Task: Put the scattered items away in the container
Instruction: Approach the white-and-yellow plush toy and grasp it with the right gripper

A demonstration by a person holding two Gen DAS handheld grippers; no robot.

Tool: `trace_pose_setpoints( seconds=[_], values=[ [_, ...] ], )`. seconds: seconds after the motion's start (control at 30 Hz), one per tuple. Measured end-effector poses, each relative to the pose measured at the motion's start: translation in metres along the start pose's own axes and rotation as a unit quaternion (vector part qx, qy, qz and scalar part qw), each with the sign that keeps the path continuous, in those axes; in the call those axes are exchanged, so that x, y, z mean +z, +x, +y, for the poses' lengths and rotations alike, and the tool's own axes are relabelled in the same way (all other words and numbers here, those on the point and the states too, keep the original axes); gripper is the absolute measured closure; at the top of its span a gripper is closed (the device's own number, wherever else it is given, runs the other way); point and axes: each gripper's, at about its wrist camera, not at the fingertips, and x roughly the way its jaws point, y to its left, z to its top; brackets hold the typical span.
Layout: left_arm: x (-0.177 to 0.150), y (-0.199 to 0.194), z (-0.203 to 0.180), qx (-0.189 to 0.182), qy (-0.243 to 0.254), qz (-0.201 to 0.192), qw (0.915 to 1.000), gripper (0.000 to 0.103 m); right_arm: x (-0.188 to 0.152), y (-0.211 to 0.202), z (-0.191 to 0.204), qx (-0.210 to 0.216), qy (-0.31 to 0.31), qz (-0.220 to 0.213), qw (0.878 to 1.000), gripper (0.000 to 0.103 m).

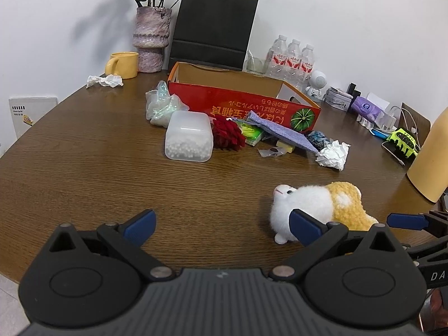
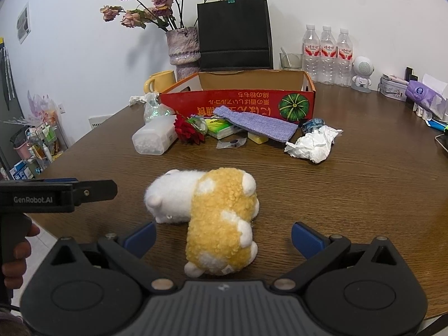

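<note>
A red cardboard box (image 1: 246,105) (image 2: 238,103) stands open at the back of the round wooden table. In front of it lie a clear tub of white beads (image 1: 188,140) (image 2: 154,137), a red flower (image 1: 226,134) (image 2: 188,131), a purple cloth (image 1: 282,133) (image 2: 257,124) and crumpled paper (image 1: 333,154) (image 2: 313,144). A white and yellow plush toy (image 1: 319,210) (image 2: 215,218) lies nearest. My left gripper (image 1: 222,225) is open over bare table, the plush by its right finger. My right gripper (image 2: 224,235) is open, with the plush's yellow end between its fingers, untouched.
A black paper bag (image 1: 214,25), a vase of dried flowers (image 1: 151,42), a yellow mug (image 1: 123,64), three water bottles (image 2: 327,53) and a small white robot figure (image 2: 362,74) line the wall. Desk clutter sits at the right edge (image 1: 372,109). A person's hand (image 2: 14,252) holds the left gripper.
</note>
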Motion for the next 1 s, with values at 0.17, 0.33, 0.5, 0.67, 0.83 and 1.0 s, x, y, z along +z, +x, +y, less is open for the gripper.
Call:
trace_pose_setpoints(
  seconds=[0.17,0.33,0.5,0.67,0.83,1.0],
  values=[
    [0.0,0.0,0.0,0.0,0.0,0.0,1.0,0.0,0.0,0.0,0.0,0.0,0.0,0.0,1.0,0.0],
    [0.0,0.0,0.0,0.0,0.0,0.0,1.0,0.0,0.0,0.0,0.0,0.0,-0.001,0.001,1.0,0.0],
    [-0.001,0.0,0.0,0.0,0.001,0.0,1.0,0.0,0.0,0.0,0.0,0.0,-0.001,0.001,1.0,0.0],
    [-0.002,0.004,0.003,-0.001,-0.001,0.004,1.0,0.0,-0.002,0.009,0.0,-0.002,-0.004,0.014,1.0,0.0],
    [-0.003,0.014,0.008,0.006,-0.007,0.01,0.9999,0.0,-0.005,0.024,0.001,-0.003,-0.011,0.026,1.0,0.007],
    [0.0,0.022,0.013,0.012,-0.01,0.01,0.9998,0.0,-0.005,0.037,0.005,0.0,-0.021,0.032,0.999,0.019]
  ],
)
